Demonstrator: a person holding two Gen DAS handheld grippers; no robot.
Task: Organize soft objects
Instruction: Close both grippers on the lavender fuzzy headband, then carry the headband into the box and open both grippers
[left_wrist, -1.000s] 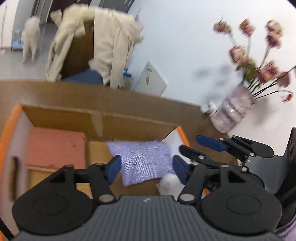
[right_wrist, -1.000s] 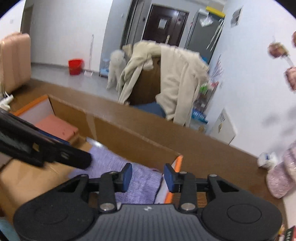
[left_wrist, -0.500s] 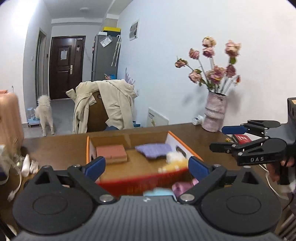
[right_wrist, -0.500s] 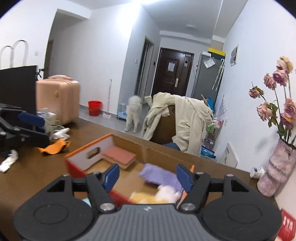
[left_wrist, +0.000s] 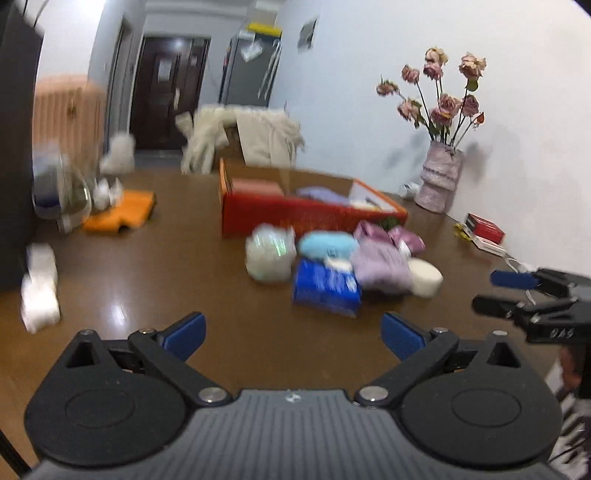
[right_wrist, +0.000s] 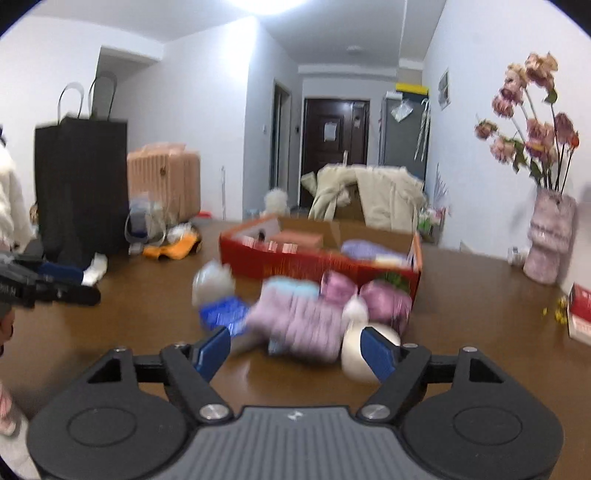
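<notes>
Though blurred, red box (left_wrist: 295, 216) lengthwise rightward

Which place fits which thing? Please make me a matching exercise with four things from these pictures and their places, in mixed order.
Things:
1. purple cloth
2. blue packet
3. vase
4. orange cloth

Places:
A. on the table, far left, beside the clutter
B. inside the red box
C. by the white wall, right of the box
D. on the table in front of the box, in the pile of soft things

Pairs: 1-B, 2-D, 3-C, 4-A
</notes>
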